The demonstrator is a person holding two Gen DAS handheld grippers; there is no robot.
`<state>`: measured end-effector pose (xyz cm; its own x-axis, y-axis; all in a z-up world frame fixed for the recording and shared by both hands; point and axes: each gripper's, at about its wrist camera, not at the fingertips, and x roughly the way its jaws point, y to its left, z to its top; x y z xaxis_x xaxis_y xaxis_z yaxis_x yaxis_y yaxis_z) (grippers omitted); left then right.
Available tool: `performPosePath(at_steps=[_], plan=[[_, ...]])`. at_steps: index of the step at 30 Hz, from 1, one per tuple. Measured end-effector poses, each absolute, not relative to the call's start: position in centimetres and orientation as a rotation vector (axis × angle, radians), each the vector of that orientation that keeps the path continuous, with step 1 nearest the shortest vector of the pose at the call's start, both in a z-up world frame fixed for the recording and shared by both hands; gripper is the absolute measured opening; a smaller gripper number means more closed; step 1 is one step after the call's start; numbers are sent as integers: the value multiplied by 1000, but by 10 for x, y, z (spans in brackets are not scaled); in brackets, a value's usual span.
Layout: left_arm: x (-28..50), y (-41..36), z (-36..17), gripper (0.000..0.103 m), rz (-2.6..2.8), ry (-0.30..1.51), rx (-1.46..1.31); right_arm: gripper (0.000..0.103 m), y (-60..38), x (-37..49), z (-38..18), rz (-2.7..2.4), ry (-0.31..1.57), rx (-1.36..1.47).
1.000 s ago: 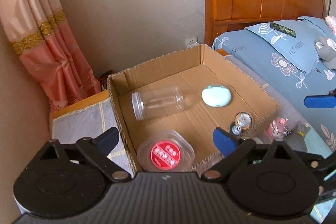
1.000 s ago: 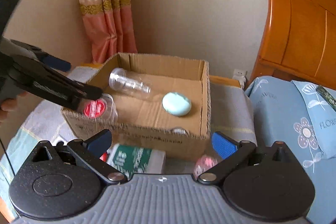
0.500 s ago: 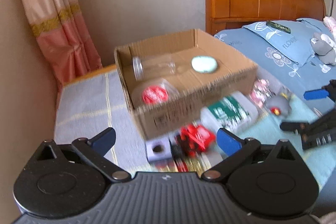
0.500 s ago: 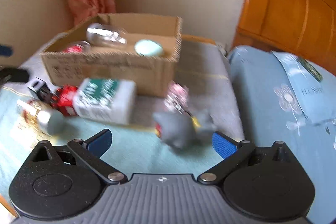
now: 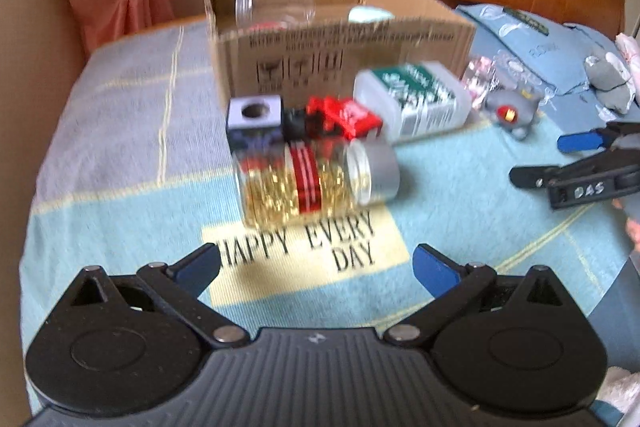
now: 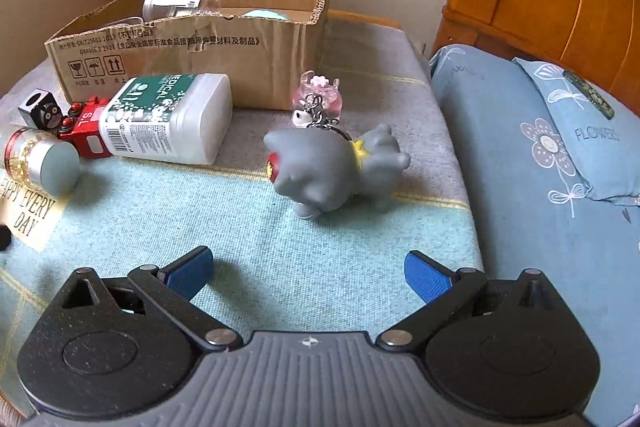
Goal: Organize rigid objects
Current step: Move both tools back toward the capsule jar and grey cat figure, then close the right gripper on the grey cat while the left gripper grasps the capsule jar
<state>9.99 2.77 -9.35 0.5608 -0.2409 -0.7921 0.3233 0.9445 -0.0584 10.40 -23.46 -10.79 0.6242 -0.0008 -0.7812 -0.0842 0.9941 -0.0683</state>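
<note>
Left wrist view, blurred: left gripper (image 5: 316,269) spread wide, empty, above "HAPPY EVERY DAY" blanket (image 5: 120,211). Gold-filled jar (image 5: 316,183) on its side just ahead; grey cube (image 5: 254,121) and red toy (image 5: 340,117) behind it, white bottle (image 5: 412,101) beside, cardboard box (image 5: 340,55) further back.

Right wrist view: right gripper (image 6: 308,273) spread wide, empty. Grey cat figure (image 6: 336,169) ahead on blanket, pink keychain charm (image 6: 318,99) just behind it, near box corner. Clear jar (image 6: 176,3) and mint object (image 6: 264,14) inside box.
</note>
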Motion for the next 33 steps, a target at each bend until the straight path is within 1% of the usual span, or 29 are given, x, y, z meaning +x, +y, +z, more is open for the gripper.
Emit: performPosePath(at_steps=[3,7,19,33], plan=[[101,26,-102,102,-322,939,80,103,-237,104,-108,59,897,-89],[98,14,-107,102,-296,902,135,103,-244,105,-110,74,899,-56],[114,-3,-111,102,-185,845,72,103,-253,104,-112,149,846,-84],[119,13,-113,102,-180,810,65,103,-269,121,-114,215,797,-107]])
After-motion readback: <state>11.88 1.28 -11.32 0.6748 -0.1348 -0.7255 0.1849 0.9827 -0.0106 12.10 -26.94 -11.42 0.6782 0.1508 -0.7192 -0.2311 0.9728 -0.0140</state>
